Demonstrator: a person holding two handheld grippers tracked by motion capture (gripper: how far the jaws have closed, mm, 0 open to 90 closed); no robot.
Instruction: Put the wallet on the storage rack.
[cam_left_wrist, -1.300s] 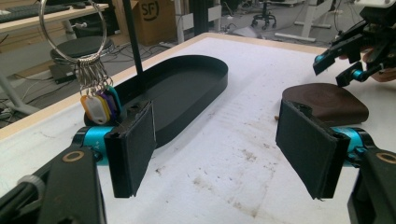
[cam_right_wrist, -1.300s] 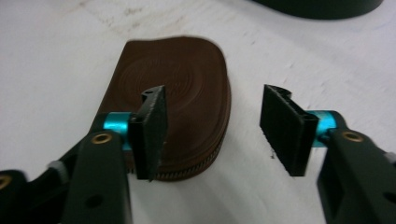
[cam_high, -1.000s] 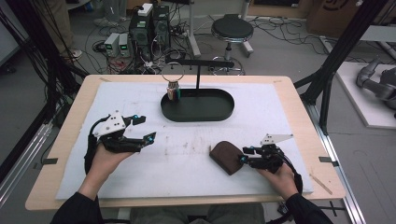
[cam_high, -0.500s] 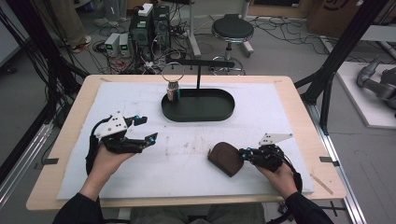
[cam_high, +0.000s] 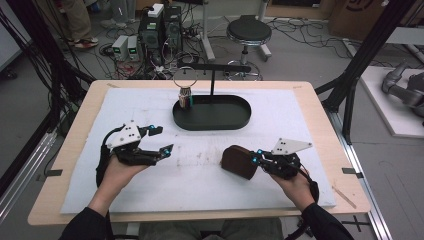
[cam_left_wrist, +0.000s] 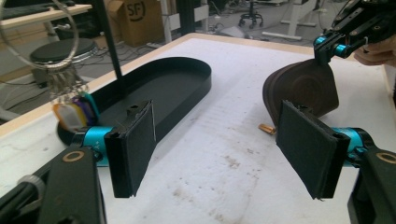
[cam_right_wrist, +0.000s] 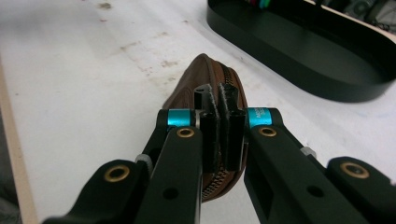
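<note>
I see 1 brown pouch (cam_high: 239, 161) with a zipper. It lies on its side on the white mat, in front of the black tray (cam_high: 211, 120). My right gripper (cam_high: 257, 159) pinches its zipper edge, jaws squeezed together.

- The counter (cam_high: 320, 100) is a light wooden top with rounded corners.
- A white mat (cam_high: 200, 180) covers most of the counter, leaving wood bare along the edges; it is smudged with brown marks near the middle.
- A black oval tray (cam_high: 235, 120) sits on the mat toward the far side, at the centre.
- A brown zippered pouch (cam_high: 239, 161) lies on the mat nearer the person, right of centre, well apart from the tray.
</note>
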